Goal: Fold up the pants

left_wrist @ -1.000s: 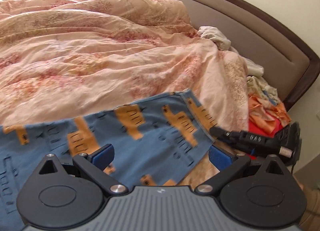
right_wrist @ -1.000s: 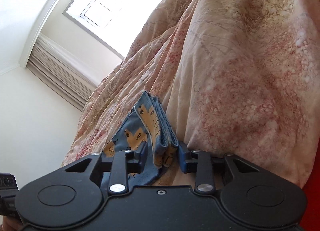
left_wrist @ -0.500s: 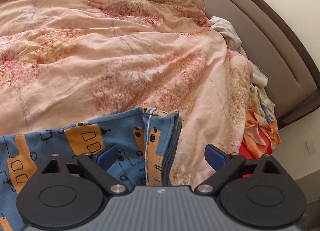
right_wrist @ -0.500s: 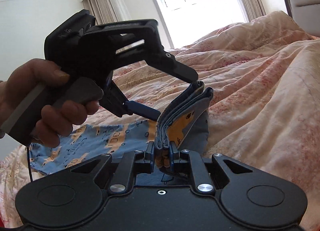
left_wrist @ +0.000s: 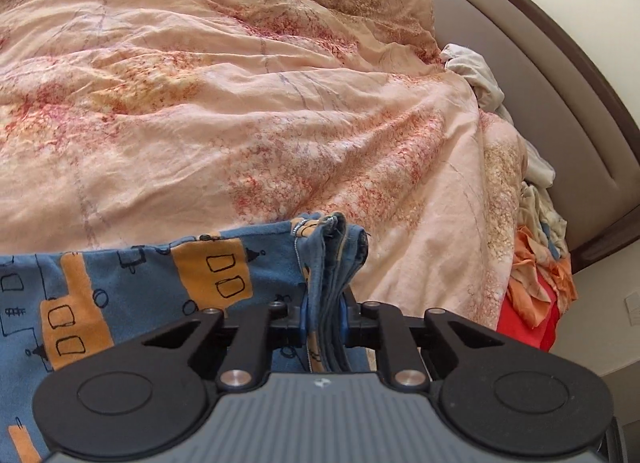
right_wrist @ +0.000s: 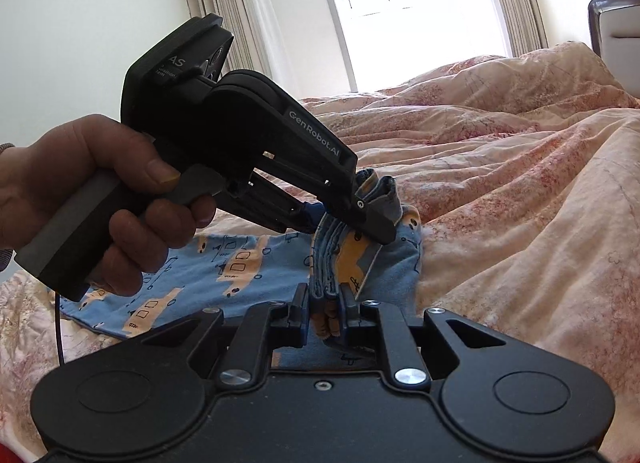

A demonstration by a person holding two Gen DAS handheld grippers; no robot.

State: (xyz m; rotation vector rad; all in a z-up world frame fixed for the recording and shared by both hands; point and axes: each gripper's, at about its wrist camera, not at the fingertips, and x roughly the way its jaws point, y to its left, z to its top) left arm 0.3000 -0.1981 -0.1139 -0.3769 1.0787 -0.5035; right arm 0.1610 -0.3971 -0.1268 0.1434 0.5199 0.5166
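Pants (left_wrist: 132,295), blue with orange prints, lie on the bed's peach duvet (left_wrist: 240,111), one end bunched into stacked layers and lifted between the two tools. The left gripper (left_wrist: 323,317) is closing its jaws on that stack, the cloth already pinched between the blue pads. The right gripper (right_wrist: 325,313) has its jaws nearly closed on the same bundle, lower down. The person's left hand (right_wrist: 92,199) squeezes the trigger handle. The step in hand looks like taking a two-point hold on the gathered end, so the next move probably calls for carrying it across the flat length and laying it down squarely. A second ago the left jaws stood wide open over flat cloth; half a second ago they flanked the edge, still apart.
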